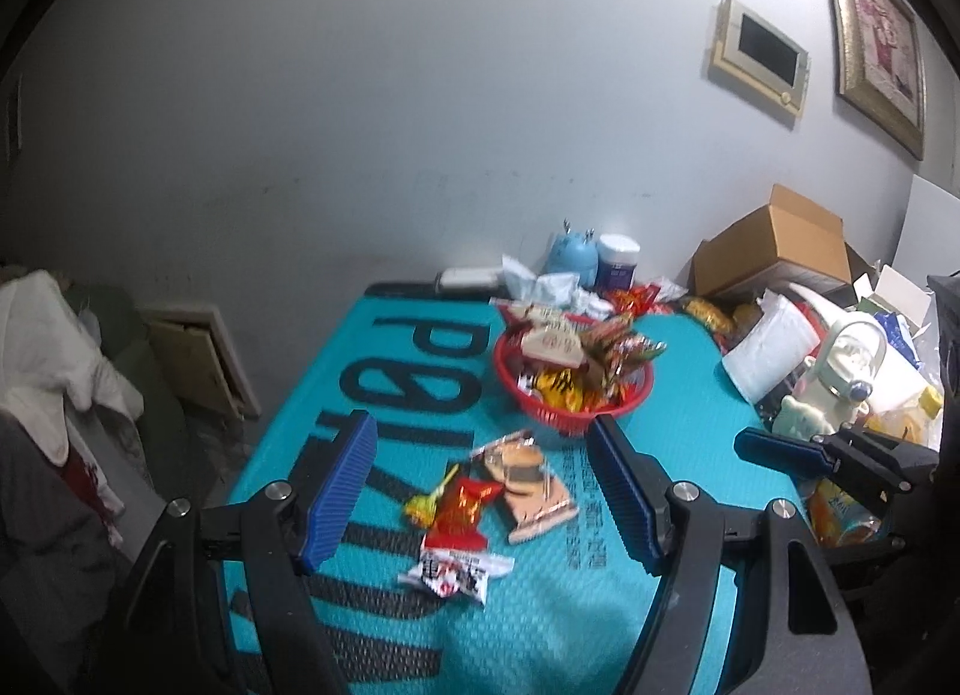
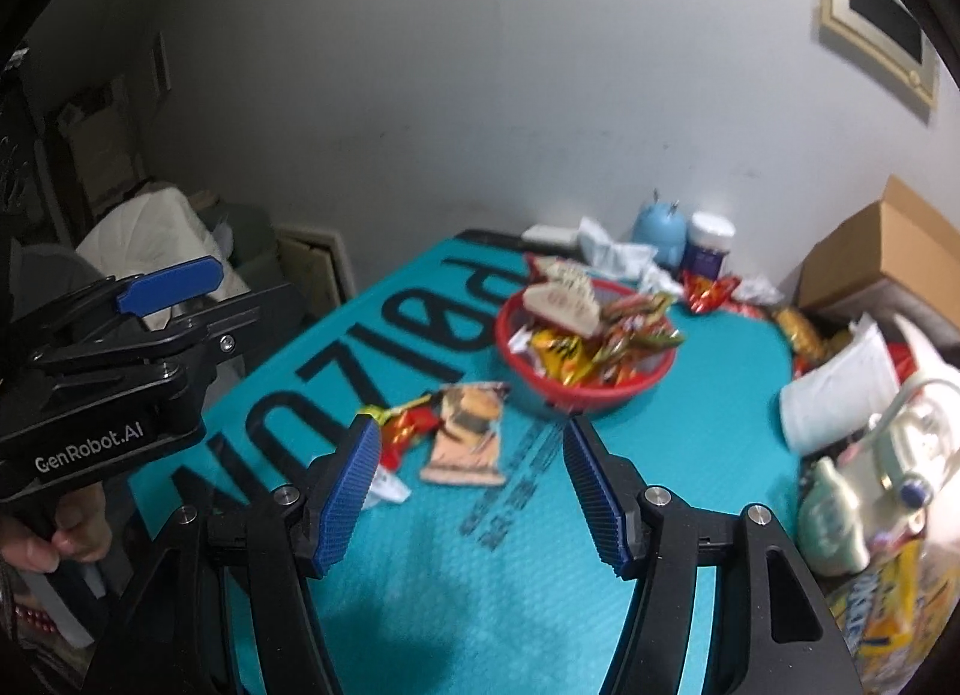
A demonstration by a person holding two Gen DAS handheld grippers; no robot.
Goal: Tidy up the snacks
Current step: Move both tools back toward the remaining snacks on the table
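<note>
You see a teal mat (image 1: 540, 623) with a fine woven texture and large black letters across it. Toward its far edge sits a red mesh basket (image 1: 528, 389) heaped with red, yellow and tan wrappers. Nearer its middle lie a peach packet (image 1: 528, 479) printed with a brown burger, a red foil packet (image 1: 459, 509) and a white wrapper (image 1: 456, 569) with black and red print. Both grippers, left (image 1: 480, 491) and right (image 2: 471, 485), have black frames with ribbed blue pads (image 1: 336, 491).
</note>
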